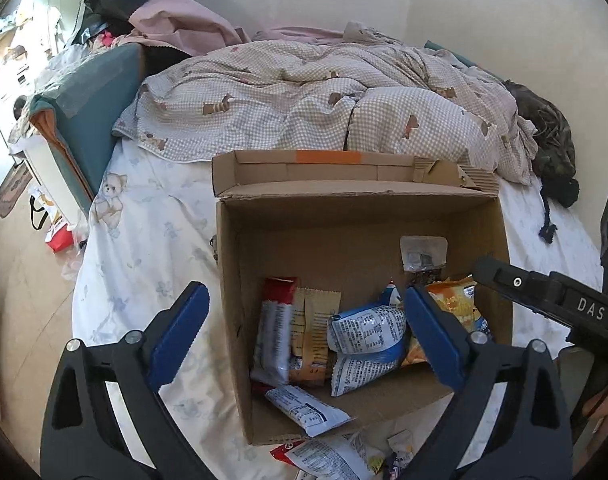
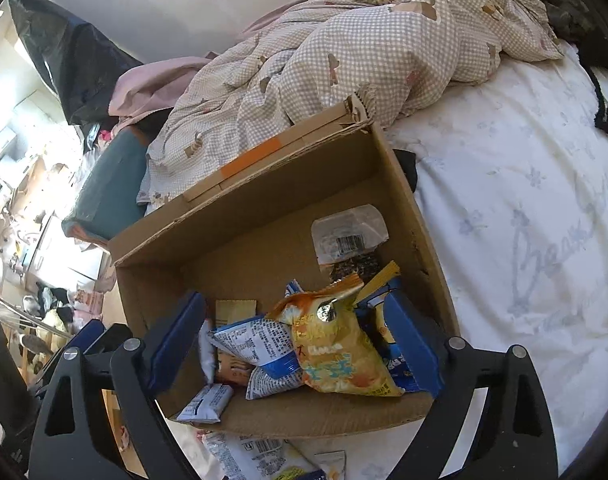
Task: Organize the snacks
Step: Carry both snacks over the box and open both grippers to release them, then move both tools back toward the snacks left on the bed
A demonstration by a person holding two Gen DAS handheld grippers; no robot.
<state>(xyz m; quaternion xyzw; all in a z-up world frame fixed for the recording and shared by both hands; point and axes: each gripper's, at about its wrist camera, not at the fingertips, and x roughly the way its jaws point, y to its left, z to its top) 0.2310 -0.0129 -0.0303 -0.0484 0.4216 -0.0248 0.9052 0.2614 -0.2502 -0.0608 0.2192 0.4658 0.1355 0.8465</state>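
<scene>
Bed sheet under cardboard box of snack packets.

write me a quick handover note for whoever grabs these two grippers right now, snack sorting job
Left gripper: open, holding nothing, above the near left part of the cardboard box.
Right gripper: open, holding nothing, over the near right part of the box, around the yellow-orange chip bag but not closed on it.
Done: several snacks sit in the box, including the chip bag, a blue-white packet, a red-topped packet and a clear pouch with a barcode against the far wall. One white packet hangs over the near edge.
Left: loose packets on the bedsheet in front of the box have yet to go in.
</scene>
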